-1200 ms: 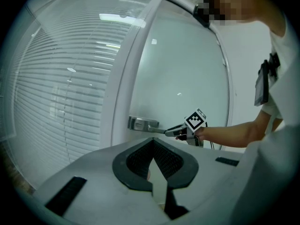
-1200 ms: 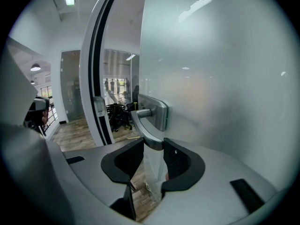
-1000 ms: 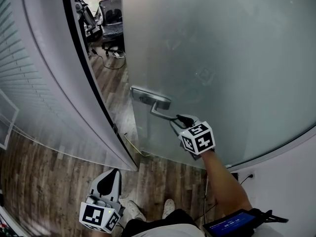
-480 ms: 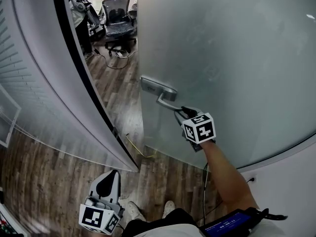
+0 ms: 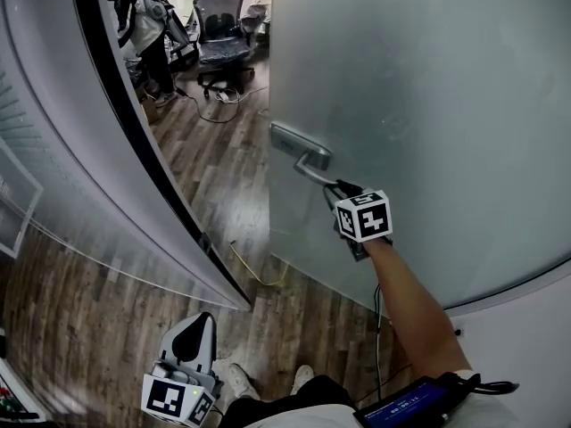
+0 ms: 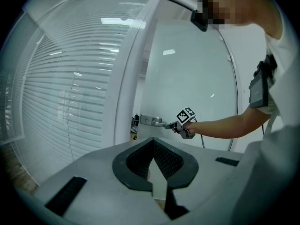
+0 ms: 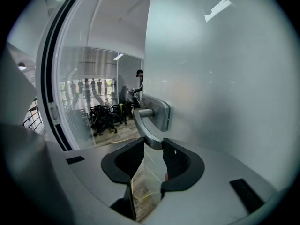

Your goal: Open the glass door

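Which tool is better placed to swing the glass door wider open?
The right tool: its jaws grip the door handle, with the glass door ajar. The left tool hangs shut and empty, low beside the person's shoes.

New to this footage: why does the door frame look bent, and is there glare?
Head view: the wide lens bows the door frame into a curve. Right gripper view: black round rim, a lamp's glare streak high on the glass door, handle sharp. Left gripper view: same rim, lamp reflections on the blinds.
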The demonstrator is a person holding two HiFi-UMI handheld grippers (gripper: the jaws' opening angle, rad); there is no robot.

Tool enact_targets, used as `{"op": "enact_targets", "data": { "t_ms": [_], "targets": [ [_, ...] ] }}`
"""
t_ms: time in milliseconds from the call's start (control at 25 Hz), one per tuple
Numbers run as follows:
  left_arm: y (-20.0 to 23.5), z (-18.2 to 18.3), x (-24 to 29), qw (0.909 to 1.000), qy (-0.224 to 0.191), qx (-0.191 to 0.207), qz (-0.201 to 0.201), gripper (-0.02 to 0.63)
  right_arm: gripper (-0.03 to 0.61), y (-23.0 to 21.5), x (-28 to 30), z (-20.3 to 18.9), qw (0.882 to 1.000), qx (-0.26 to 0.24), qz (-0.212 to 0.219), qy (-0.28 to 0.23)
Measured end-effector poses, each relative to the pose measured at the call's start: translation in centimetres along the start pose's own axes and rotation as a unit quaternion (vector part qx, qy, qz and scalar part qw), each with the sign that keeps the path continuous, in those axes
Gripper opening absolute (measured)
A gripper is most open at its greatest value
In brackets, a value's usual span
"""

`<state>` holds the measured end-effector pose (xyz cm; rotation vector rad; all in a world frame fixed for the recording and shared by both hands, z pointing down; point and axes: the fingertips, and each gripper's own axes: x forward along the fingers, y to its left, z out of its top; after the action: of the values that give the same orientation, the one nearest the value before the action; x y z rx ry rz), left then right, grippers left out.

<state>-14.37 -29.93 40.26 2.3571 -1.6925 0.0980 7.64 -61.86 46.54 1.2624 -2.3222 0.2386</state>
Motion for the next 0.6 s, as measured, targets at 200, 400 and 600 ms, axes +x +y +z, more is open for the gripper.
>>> {"op": "enact_targets", "data": {
  "t_ms": [200,400,600],
  "targets": [
    [-0.6,0.2,0.6,0.9998,0.002,-0.012,0.015,-0.002,0.13,-2.5,1.1,0.7,1.0,0.007,-0.01,0.002],
    [1.3,2.1,-1.8,0.9996,-0.003,-0.021,0.02,-0.002,0.13,-1.9,0.9,3.6,0.999,0.018,-0.035,0.001],
    [0.1,2.7,-2.3,0.9993,-0.003,-0.021,0.031,-0.002,0.13,-4.3,0.4,3.5,0.999,0.019,-0.041,0.007]
  ]
}}
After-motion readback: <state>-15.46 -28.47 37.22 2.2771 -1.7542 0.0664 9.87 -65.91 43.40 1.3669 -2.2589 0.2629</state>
